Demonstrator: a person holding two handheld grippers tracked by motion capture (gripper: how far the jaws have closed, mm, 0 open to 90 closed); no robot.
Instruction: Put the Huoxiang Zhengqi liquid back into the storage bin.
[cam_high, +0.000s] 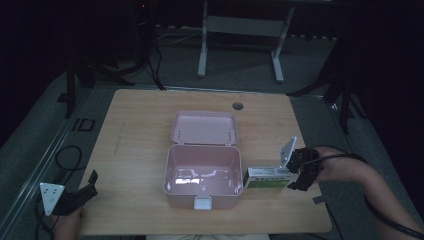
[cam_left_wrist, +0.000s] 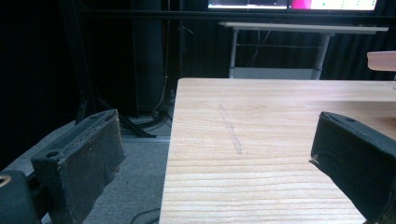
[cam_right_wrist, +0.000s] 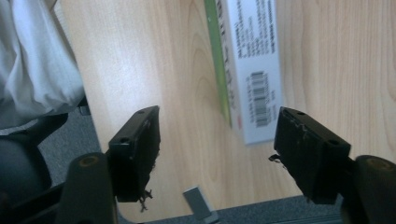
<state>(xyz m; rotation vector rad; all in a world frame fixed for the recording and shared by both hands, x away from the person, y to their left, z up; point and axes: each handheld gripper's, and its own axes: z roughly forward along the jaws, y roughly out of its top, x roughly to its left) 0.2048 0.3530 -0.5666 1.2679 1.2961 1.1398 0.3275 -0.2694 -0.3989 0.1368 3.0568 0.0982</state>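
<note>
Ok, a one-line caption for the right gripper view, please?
Open right tool poised at the end of a white-and-green carton lying on the wooden table, near its edge.

Surface (cam_high: 135, 150): pale wood grain, one faint grey streak. Open box (cam_high: 202, 182): pink all over, whitish latch at front. Carton (cam_high: 267, 177): white with green band, black barcode and print. Both tongs (cam_high: 299, 170) (cam_high: 85, 192): black, worn pads.
</note>
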